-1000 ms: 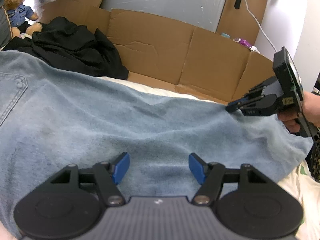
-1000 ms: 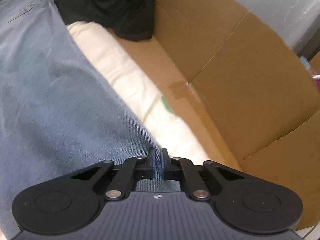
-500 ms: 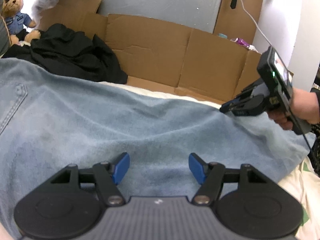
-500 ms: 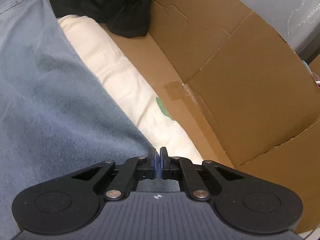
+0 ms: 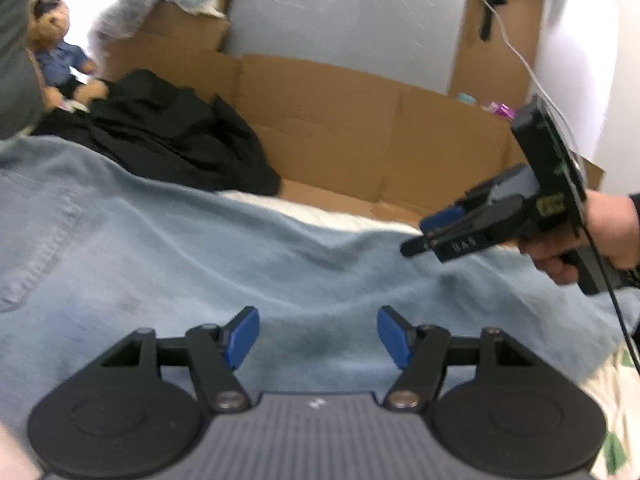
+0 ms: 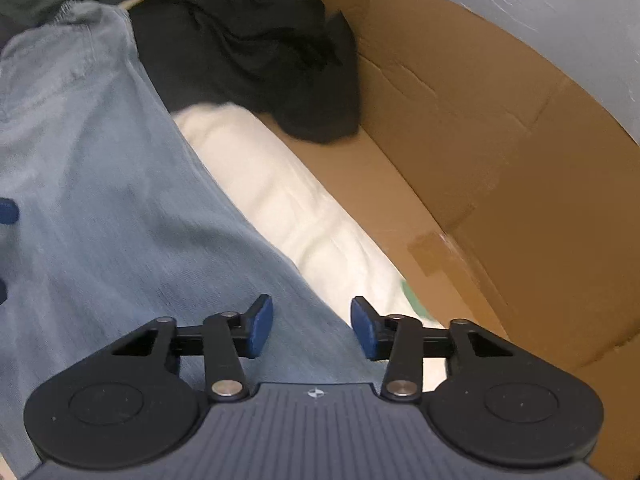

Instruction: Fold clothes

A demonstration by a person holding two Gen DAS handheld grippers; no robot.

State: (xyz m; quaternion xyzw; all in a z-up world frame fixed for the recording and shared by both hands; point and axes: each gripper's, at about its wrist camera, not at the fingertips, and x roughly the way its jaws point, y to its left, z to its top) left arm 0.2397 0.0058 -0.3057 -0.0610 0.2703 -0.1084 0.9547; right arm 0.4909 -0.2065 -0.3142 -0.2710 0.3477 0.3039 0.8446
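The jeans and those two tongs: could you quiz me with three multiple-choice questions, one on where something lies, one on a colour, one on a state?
1. Where is the black garment relative to the jeans?
A. Beyond them, against the cardboard wall
B. Folded on top of them
C. Inside a drawer

2. What colour are the pads on the tongs' fingers?
A. Red
B. Blue
C. Yellow

3. What state are the right tongs in?
A. Shut on the jeans
B. Open, holding nothing
C. Shut on the teddy bear

Answers:
1. A: the dark heap lies past the denim's far edge, next to the cardboard.
2. B: both wrist views show blue pads at the tips.
3. B: the right wrist view shows a wide gap between the pads, with denim only behind it. The left tongs are open too.
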